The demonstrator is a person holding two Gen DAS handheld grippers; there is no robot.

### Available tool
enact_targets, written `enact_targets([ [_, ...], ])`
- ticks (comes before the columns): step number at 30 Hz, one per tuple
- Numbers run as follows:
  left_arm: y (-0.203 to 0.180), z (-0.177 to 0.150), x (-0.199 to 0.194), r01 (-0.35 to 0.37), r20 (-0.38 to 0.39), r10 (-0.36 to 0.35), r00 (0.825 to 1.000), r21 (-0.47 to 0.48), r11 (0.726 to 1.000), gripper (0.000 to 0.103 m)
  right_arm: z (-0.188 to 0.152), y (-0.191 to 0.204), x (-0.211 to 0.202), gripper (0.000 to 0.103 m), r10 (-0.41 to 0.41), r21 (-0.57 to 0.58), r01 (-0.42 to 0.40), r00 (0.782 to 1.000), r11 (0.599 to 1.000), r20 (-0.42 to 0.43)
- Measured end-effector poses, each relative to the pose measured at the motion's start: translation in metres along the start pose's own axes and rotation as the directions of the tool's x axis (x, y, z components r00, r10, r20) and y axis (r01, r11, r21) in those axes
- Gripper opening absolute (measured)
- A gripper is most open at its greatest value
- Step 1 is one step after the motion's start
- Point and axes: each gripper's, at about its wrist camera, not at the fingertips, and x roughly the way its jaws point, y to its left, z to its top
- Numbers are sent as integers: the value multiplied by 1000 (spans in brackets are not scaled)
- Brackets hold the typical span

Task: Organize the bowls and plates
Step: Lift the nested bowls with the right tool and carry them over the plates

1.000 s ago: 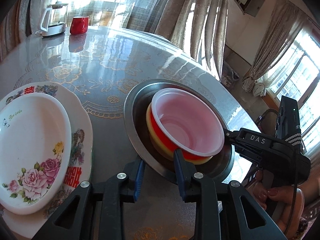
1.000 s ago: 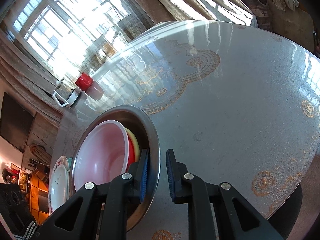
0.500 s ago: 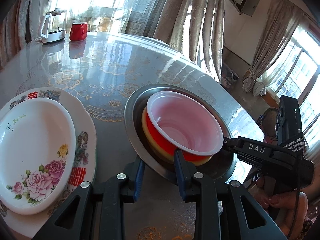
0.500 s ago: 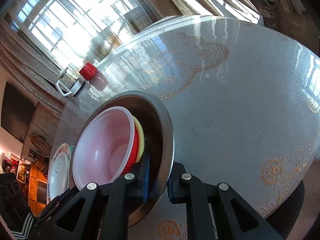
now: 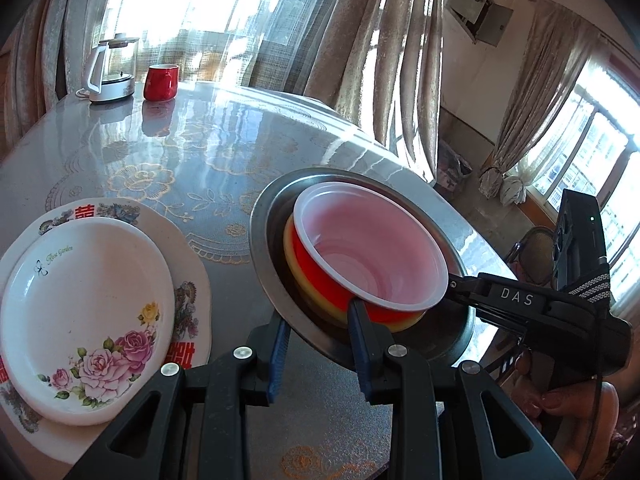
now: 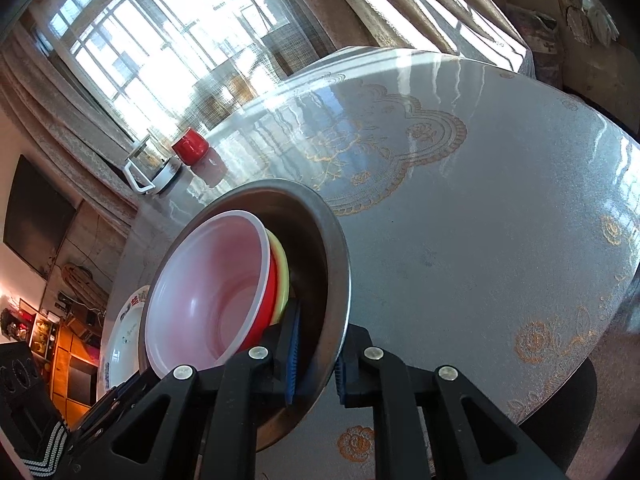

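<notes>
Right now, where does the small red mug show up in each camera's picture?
Left wrist view: the small red mug stands upper left, on the table's far edge.
Right wrist view: red mug left of centre, upper half.
Shared landmark: the white-handled glass kettle beside it.

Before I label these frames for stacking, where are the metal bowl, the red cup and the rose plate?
metal bowl [image 5: 262, 240]: left wrist view, bare left rim.
red cup [image 5: 161, 83]: left wrist view, middle of its side.
rose plate [image 5: 88, 300]: left wrist view, white centre of the dish.
</notes>
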Motion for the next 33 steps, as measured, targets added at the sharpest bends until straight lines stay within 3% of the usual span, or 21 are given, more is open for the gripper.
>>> enact_targets([
  [15, 38, 3, -55, -84, 102, 91, 991, -72, 994, 30, 5, 72, 8, 14, 77, -120, -79, 997, 990, -20],
  [24, 76, -6, -92, -167, 148, 188, 971, -144, 975, 30, -6, 127, 27, 15, 148, -208, -161, 986, 965, -78],
  [33, 111, -27, -117, -240, 143, 274, 951, -219, 946, 31, -26, 169, 55, 16, 182, -261, -223, 968, 939, -171],
])
